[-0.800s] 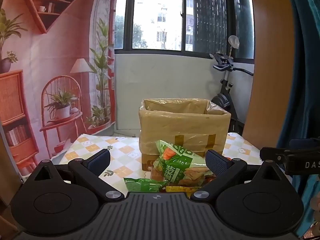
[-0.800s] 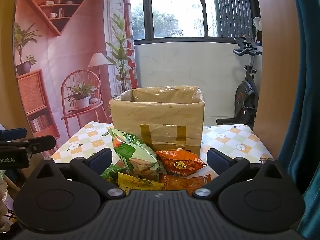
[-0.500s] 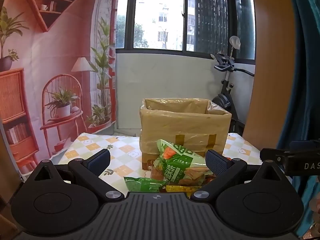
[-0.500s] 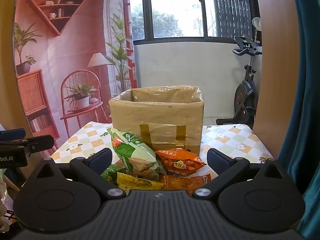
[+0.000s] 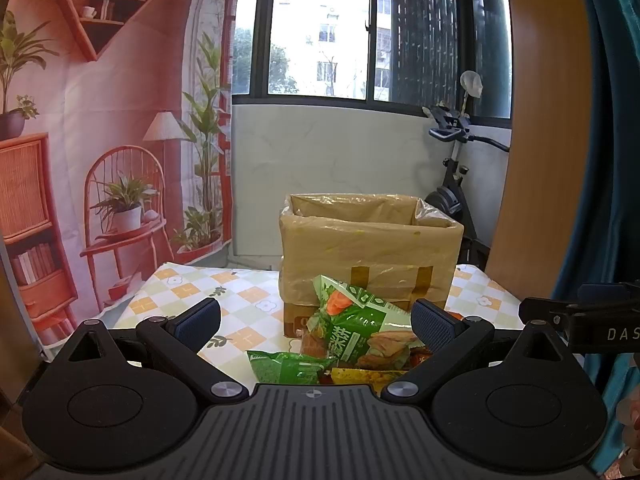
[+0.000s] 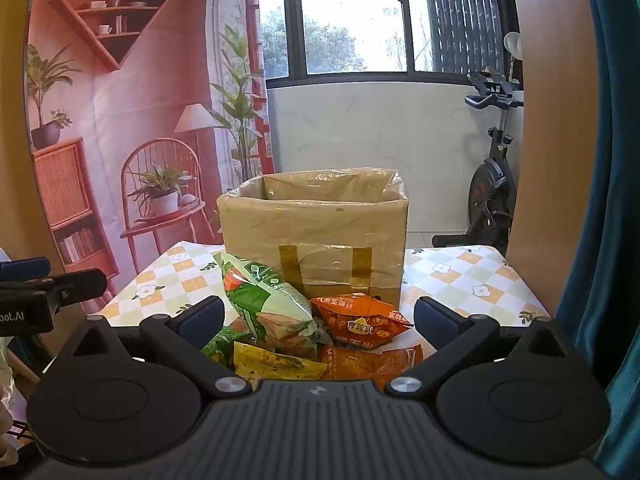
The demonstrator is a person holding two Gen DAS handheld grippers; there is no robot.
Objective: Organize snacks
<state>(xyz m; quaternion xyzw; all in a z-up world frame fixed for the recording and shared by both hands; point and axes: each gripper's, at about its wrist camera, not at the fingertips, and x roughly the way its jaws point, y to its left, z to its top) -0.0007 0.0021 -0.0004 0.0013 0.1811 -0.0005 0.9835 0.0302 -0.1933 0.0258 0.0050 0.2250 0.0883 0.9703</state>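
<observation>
A pile of snack bags lies in front of a tall cardboard box point(image 5: 370, 254) point(image 6: 314, 234) lined with clear plastic and open at the top. A big green bag point(image 5: 356, 330) point(image 6: 266, 298) leans on the pile. Beside it lie an orange bag point(image 6: 360, 316), a yellow bag point(image 6: 276, 364) and a small green bag point(image 5: 288, 366). My left gripper point(image 5: 316, 318) is open, its fingers wide apart short of the pile. My right gripper point(image 6: 318, 314) is open too, with the bags lying beyond its fingers. Neither touches a bag.
The table point(image 5: 192, 292) point(image 6: 468, 276) has a checked cloth with flowers. An exercise bike point(image 6: 492, 184) stands behind at the right, a printed backdrop point(image 5: 100, 140) at the left. A teal curtain point(image 6: 616, 200) hangs at the far right. The other gripper's body point(image 5: 592, 322) shows at the left wrist view's right edge.
</observation>
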